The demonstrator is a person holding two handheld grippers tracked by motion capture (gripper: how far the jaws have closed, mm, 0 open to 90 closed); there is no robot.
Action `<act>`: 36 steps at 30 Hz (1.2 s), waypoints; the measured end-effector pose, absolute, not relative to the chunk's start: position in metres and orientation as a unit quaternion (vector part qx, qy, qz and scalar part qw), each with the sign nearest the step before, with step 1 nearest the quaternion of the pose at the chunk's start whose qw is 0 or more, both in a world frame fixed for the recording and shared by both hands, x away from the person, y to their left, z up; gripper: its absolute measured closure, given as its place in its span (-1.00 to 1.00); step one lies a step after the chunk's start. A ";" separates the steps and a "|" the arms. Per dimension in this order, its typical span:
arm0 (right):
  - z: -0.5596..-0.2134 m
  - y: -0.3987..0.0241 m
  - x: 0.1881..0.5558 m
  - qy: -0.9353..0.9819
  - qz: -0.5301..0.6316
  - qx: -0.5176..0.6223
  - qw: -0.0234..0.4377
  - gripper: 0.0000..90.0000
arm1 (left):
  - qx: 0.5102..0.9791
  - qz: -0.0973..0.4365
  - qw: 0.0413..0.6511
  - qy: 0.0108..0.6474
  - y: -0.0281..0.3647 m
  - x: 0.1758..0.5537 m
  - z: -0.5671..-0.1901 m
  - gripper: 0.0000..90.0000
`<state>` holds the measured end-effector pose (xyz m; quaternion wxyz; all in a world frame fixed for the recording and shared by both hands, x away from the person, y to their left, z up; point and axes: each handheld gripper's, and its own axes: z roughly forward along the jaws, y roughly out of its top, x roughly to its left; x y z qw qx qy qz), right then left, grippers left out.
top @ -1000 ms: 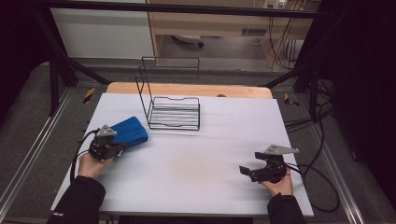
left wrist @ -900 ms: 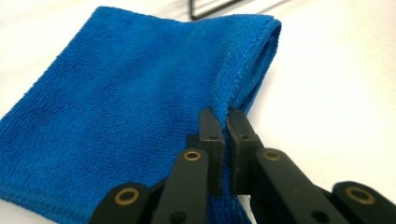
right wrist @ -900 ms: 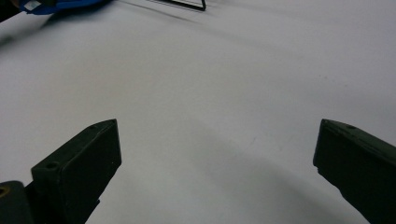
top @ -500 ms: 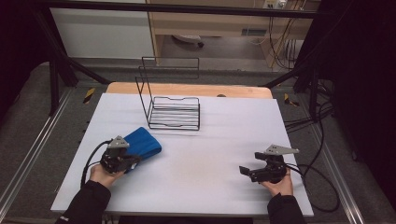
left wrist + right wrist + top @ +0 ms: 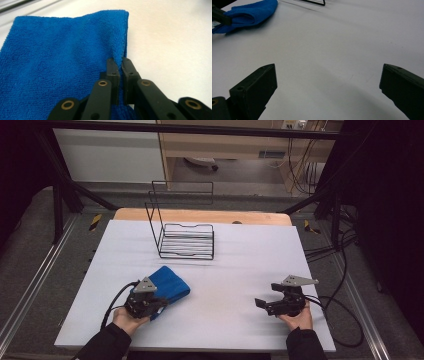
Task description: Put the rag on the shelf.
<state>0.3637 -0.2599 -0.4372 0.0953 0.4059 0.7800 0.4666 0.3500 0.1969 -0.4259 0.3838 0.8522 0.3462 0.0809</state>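
We work on a white table (image 5: 235, 270), with a black wire rack (image 5: 185, 240) standing well beyond both claws. A folded blue cloth (image 5: 167, 285) lies just ahead of our left gripper (image 5: 155, 306), whose jaws are pinched tight on its edge. Our right gripper (image 5: 262, 304) rests well apart, jaws spread wide, holding nothing.

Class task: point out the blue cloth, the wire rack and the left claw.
blue cloth (image 5: 170, 287), high view, its top fold.
wire rack (image 5: 186, 241), high view, its barred floor.
left claw (image 5: 120, 65), left gripper view, between its fingertips.
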 end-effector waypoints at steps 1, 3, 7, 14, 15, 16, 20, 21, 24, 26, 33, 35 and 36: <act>-0.437 -0.259 0.364 0.780 0.467 0.405 0.095 -0.96 | 0.854 0.079 0.383 0.344 0.194 0.348 -0.426 0.90; -0.437 -0.259 0.364 0.780 0.467 0.405 0.095 -0.96 | 0.856 0.077 0.382 0.339 0.189 0.345 -0.428 0.90; -0.437 -0.256 0.364 0.780 0.468 0.406 0.091 -0.95 | 0.862 0.073 0.377 0.332 0.184 0.343 -0.430 0.89; -0.431 -0.236 0.368 0.790 0.462 0.392 0.090 -0.93 | 0.853 0.074 0.396 0.333 0.190 0.344 -0.424 0.39; -0.430 -0.231 0.369 0.791 0.462 0.390 0.088 -0.92 | 0.852 0.077 0.396 0.334 0.192 0.344 -0.423 0.28; -0.429 -0.226 0.370 0.793 0.464 0.385 0.090 -0.90 | 0.851 0.081 0.396 0.335 0.194 0.344 -0.421 0.19; -0.424 -0.210 0.374 0.796 0.466 0.376 0.085 -0.85 | 0.840 0.101 0.405 0.346 0.207 0.345 -0.415 0.00; -0.421 -0.197 0.377 0.800 0.465 0.371 0.081 -0.81 | 0.837 0.105 0.405 0.352 0.211 0.346 -0.415 -0.14; -0.417 -0.176 0.383 0.807 0.456 0.368 0.071 -0.75 | 0.826 0.112 0.407 0.374 0.225 0.350 -0.414 -0.28; -0.417 -0.169 0.386 0.809 0.455 0.366 0.068 -0.72 | 0.819 0.123 0.408 0.385 0.233 0.352 -0.413 -0.33; -0.417 -0.111 0.404 0.826 0.444 0.344 0.056 -0.41 | 0.807 0.146 0.401 0.410 0.255 0.358 -0.414 -0.60; -0.422 -0.088 0.412 0.838 0.428 0.334 0.047 -0.25 | 0.806 0.151 0.397 0.412 0.261 0.359 -0.415 -0.65; -0.422 -0.088 0.412 0.838 0.428 0.334 0.047 -0.25 | 0.805 0.152 0.396 0.414 0.263 0.360 -0.416 -0.65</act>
